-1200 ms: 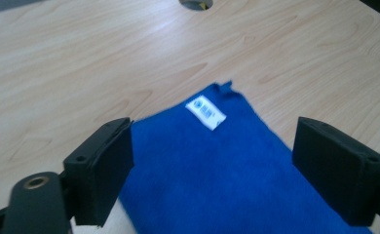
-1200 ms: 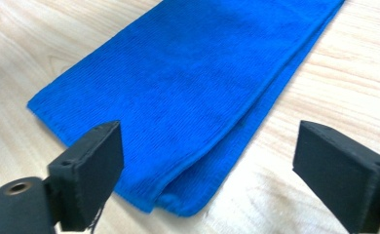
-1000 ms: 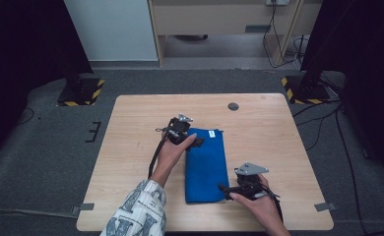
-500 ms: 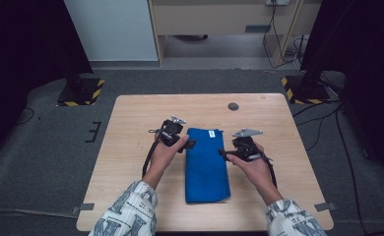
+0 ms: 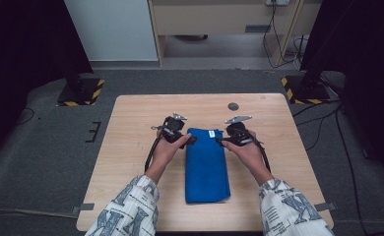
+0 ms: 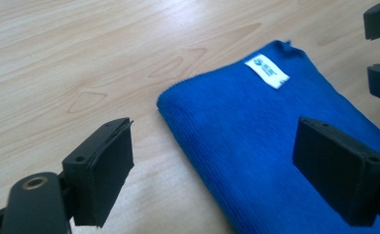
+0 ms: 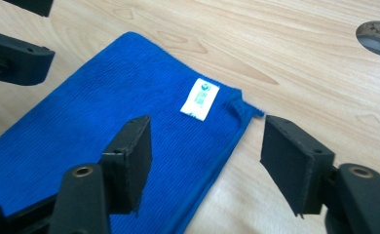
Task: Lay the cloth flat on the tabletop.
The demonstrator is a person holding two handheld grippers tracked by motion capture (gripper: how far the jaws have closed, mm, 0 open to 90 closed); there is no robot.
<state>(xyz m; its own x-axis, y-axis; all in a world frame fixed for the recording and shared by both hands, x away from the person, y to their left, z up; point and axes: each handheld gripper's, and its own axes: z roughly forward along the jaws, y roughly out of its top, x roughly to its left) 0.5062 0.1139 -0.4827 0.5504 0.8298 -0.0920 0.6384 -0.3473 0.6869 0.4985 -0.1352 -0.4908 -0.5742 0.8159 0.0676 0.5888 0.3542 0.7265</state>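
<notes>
the print on the white label (image 6: pixel 266 71) is too small to read. blue towel (image 6: pixel 275 146) is cut off at the bottom and right edges of the left gripper view, and at the lower left of the right gripper view. dark round mark (image 7: pixel 377 38) on the table is cut by the upper right edge there. in the high view both sleeves (image 5: pixel 131 211) run off the bottom edge.

The left hand-held gripper (image 5: pixel 192 140) hovers at the blue towel's (image 5: pixel 207 164) far left corner, jaws wide. The right hand-held gripper (image 5: pixel 219 141) hovers at its far right corner, jaws just narrowing, nothing pinched.
</notes>
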